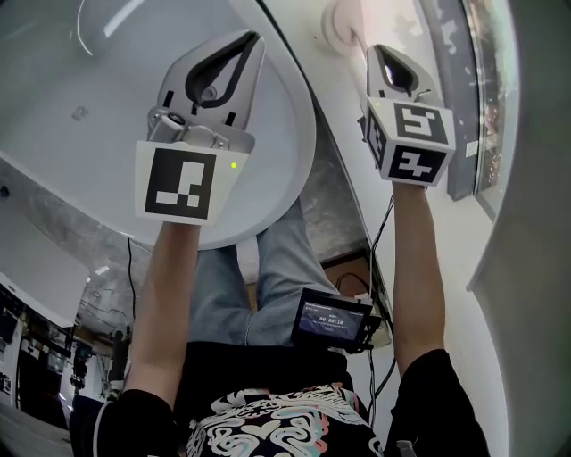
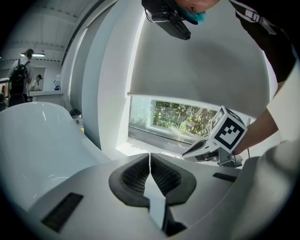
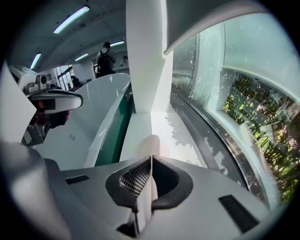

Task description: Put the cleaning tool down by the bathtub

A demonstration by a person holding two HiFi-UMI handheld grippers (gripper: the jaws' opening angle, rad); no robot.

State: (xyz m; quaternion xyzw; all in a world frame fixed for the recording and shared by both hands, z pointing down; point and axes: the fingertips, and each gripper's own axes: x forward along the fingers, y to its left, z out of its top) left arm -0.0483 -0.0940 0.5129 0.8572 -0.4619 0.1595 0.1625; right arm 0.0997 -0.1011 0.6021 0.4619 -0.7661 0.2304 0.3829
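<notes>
A pale, rounded cleaning tool lies on the white ledge beside the white bathtub. In the right gripper view it shows as a pinkish-white lump just beyond the jaw tips. My right gripper hangs right behind it, shut, with nothing between its jaws. Over the tub's rim, my left gripper is shut and empty too. The left gripper view shows the right gripper off to its right.
A white column rises from the ledge ahead, with a long window to the right. The tub's green outer side borders the ledge. Cables and a small screen hang at the person's waist. People stand in the far background.
</notes>
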